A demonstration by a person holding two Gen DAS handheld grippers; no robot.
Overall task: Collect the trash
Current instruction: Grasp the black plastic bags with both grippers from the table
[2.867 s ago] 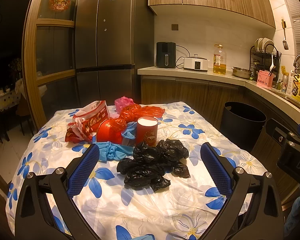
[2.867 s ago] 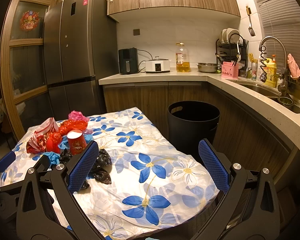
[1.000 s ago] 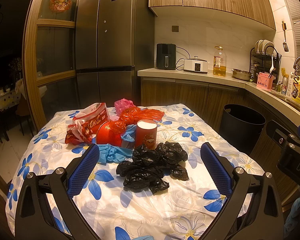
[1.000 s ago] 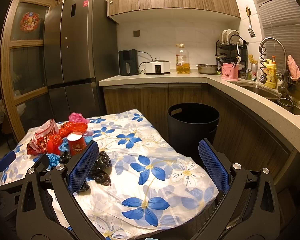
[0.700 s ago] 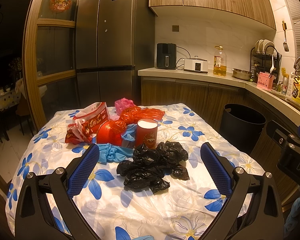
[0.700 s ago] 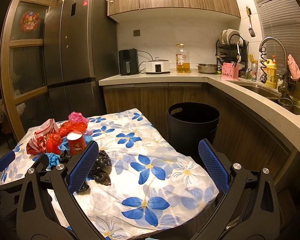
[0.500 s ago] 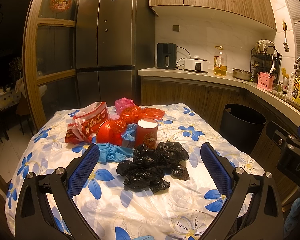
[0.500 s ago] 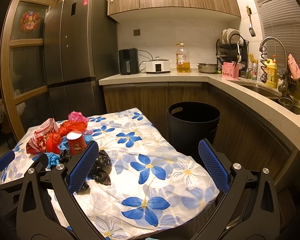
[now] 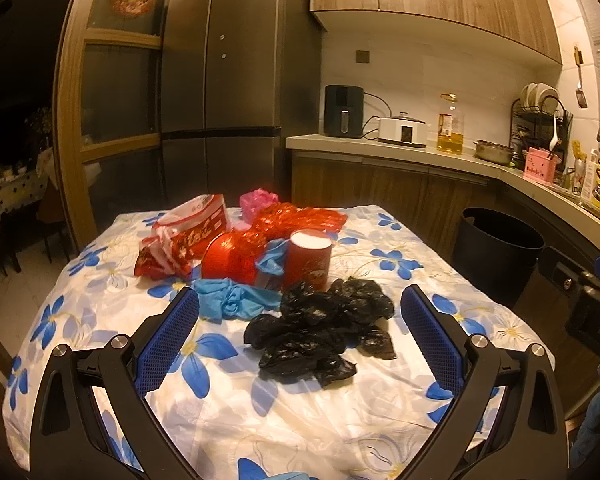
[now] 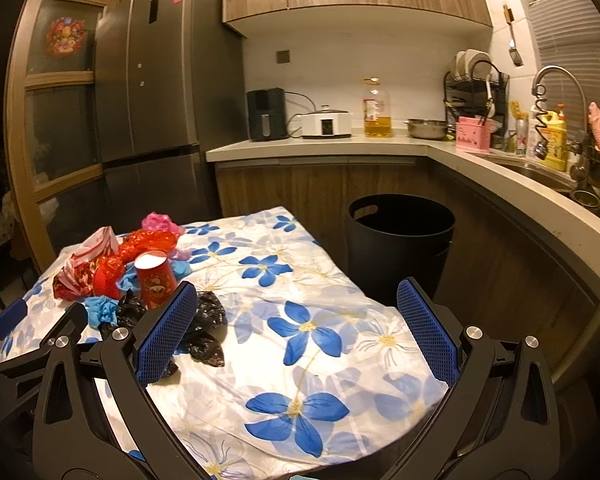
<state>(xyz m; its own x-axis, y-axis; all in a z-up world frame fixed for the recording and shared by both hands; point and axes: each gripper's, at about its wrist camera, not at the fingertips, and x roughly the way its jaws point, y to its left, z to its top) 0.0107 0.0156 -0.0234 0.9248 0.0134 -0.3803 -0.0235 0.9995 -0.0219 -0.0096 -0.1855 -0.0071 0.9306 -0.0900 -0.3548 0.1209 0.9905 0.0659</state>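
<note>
A heap of trash lies on the flowered tablecloth [image 9: 340,420]: a crumpled black plastic bag [image 9: 320,332], a red paper cup [image 9: 309,261], a blue crumpled bag [image 9: 232,302], red wrappers [image 9: 228,256] and a pink bag [image 9: 258,199]. My left gripper [image 9: 300,332] is open above the table's near side, with the black bag between its fingers but further off. My right gripper [image 10: 296,328] is open over the table's right part, empty. The black bag [image 10: 204,320] and cup [image 10: 156,279] lie at its left. A black trash bin [image 10: 400,248] stands on the floor beyond the table's right edge.
A dark fridge [image 9: 236,80] stands behind the table. A counter [image 10: 340,144] carries an air fryer, a cooker, an oil bottle and a dish rack. The sink [image 10: 560,172] is at the right. The bin [image 9: 496,252] shows at right in the left view.
Both views have shifted only slightly. Nothing on the table has moved, and both grippers stay open.
</note>
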